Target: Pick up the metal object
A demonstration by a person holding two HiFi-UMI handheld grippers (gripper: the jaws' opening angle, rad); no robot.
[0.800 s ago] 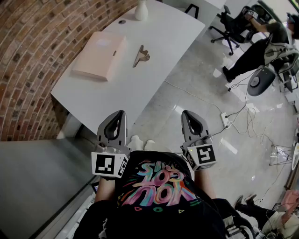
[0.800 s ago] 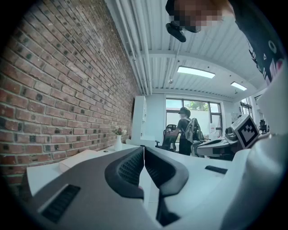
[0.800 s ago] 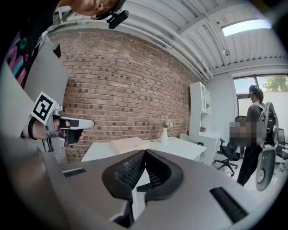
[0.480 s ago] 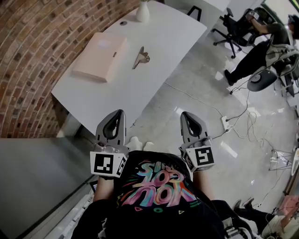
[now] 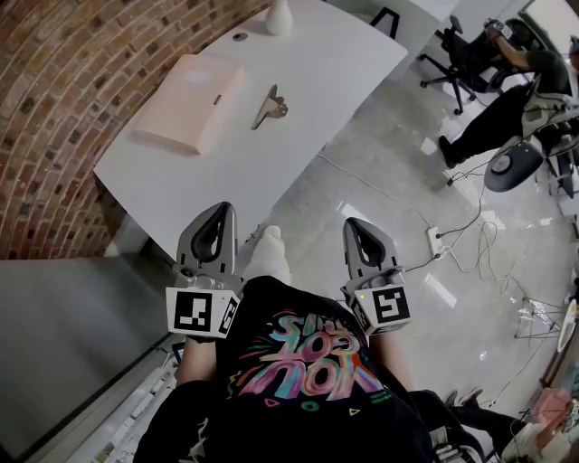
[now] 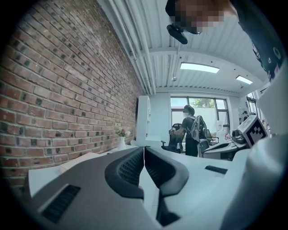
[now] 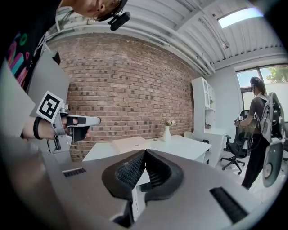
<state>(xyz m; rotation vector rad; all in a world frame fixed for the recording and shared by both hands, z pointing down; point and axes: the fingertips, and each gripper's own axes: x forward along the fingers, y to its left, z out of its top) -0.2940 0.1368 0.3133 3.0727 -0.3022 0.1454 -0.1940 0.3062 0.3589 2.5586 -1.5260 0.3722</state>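
The metal object is a silver clip (image 5: 269,107) lying on the white table (image 5: 226,172), to the right of a flat pink box (image 5: 190,101). Both grippers hang in front of the person's chest, short of the table's near edge and well away from the clip. My left gripper (image 5: 219,212) is shut with nothing in it; its jaws meet (image 6: 144,150) in its own view. My right gripper (image 5: 358,226) is over the floor, also shut and empty (image 7: 145,152). The right gripper view shows the left gripper (image 7: 72,123) and the table (image 7: 180,146), but the clip cannot be made out there.
A white vase (image 5: 279,18) and a small round disc (image 5: 239,37) sit at the table's far end. A brick wall (image 5: 54,99) runs along the left. Cables and a power strip (image 5: 434,237) lie on the floor at right. A seated person (image 5: 507,90) and office chairs are at the far right.
The person has stepped towards the table, one foot now forward between the grippers. Both grippers have shifted slightly left and closer to the table edge, still shut.
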